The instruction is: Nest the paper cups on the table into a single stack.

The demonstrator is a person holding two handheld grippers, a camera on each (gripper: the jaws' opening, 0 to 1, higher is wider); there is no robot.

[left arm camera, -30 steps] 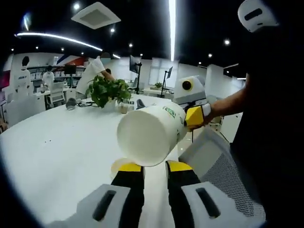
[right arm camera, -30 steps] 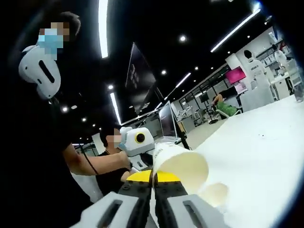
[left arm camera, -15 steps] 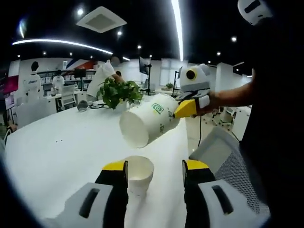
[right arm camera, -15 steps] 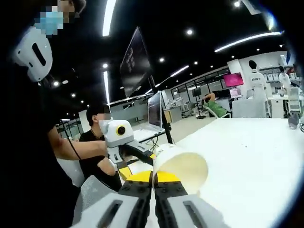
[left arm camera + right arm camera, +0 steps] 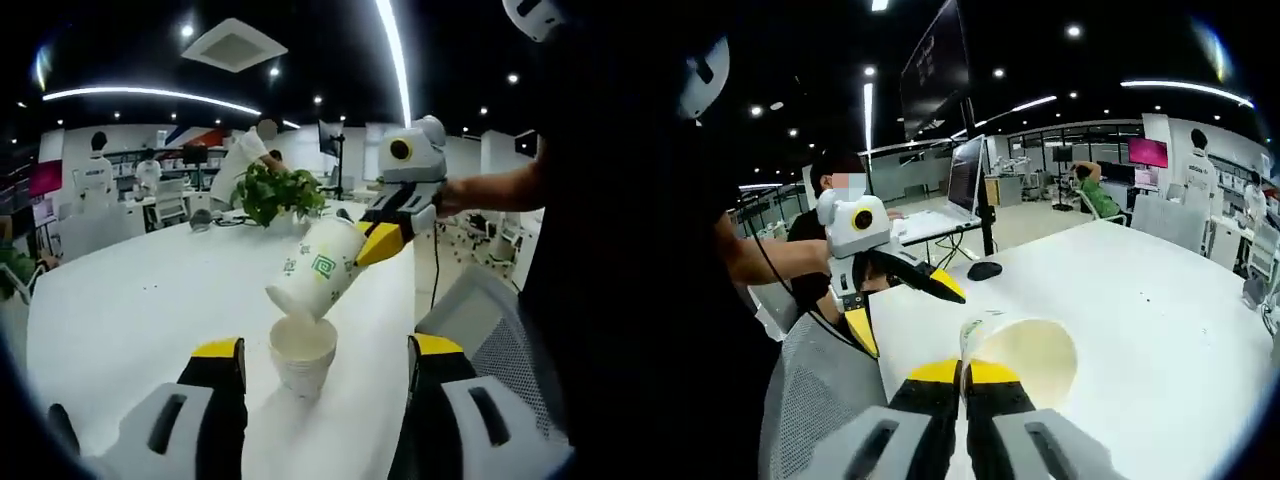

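A white paper cup (image 5: 303, 352) stands upright on the white table (image 5: 130, 300), just ahead of my left gripper (image 5: 328, 350), whose yellow-tipped jaws are spread wide on either side of it without touching. A second cup (image 5: 318, 270) with green print hangs tilted above it, its base dipping into the standing cup's mouth. My right gripper (image 5: 385, 240) holds that cup by the rim. In the right gripper view, my right gripper (image 5: 962, 372) is shut on the cup's rim (image 5: 1025, 350), and the open left gripper (image 5: 902, 310) shows beyond it.
A leafy potted plant (image 5: 280, 192) stands further back on the table. A grey mesh chair (image 5: 480, 310) sits at the table edge by the person's body. A mouse (image 5: 985, 270) and a monitor (image 5: 965, 175) are at the table's far end. Other people sit around the office.
My left gripper opened wide and let go of the cup now standing on the table. My right gripper tipped its cup base-down and lowered it to the standing cup's mouth.
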